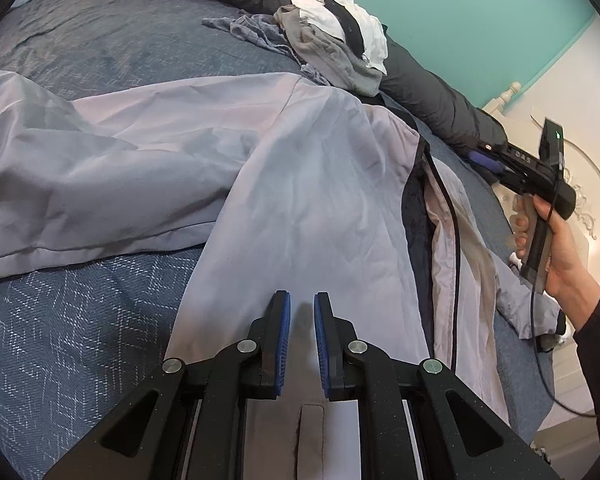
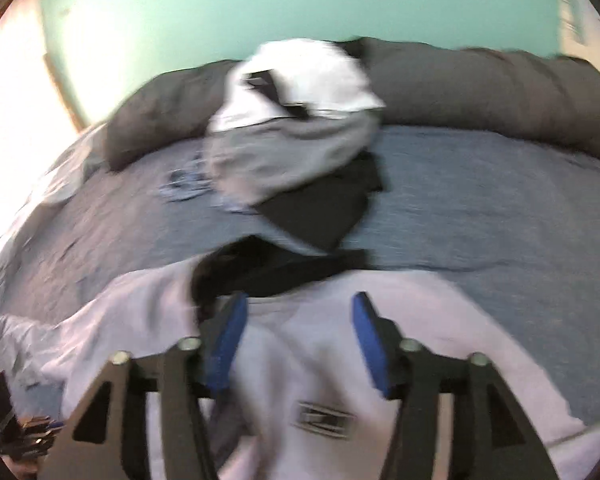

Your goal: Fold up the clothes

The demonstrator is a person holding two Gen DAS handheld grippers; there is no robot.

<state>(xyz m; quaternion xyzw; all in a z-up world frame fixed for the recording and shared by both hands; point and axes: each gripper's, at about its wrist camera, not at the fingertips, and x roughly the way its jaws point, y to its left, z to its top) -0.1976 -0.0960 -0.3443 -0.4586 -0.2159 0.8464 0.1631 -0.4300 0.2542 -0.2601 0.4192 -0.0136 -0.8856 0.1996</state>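
Looking along the left gripper [image 1: 301,300] at 6 o'clock: jaws standing narrow, a thin gap showing, no cloth visibly pinched. Lying under it and spreading toward 9 and 3 o'clock, the pale grey jacket [image 1: 284,168], its hem cut off behind the gripper body, resting on the blue bed cover [image 1: 80,340]. Gripping the other tool's handle at 3 o'clock, a hand [image 1: 556,252], sleeve cut off by the rim. Blurring badly in the right wrist view: right gripper [image 2: 298,304] standing wide over the jacket, nothing between its jaws, chest logo unreadable. Piling up toward 12 o'clock, 1 heap of clothes [image 1: 332,40] against a dark pillow [image 1: 432,92].
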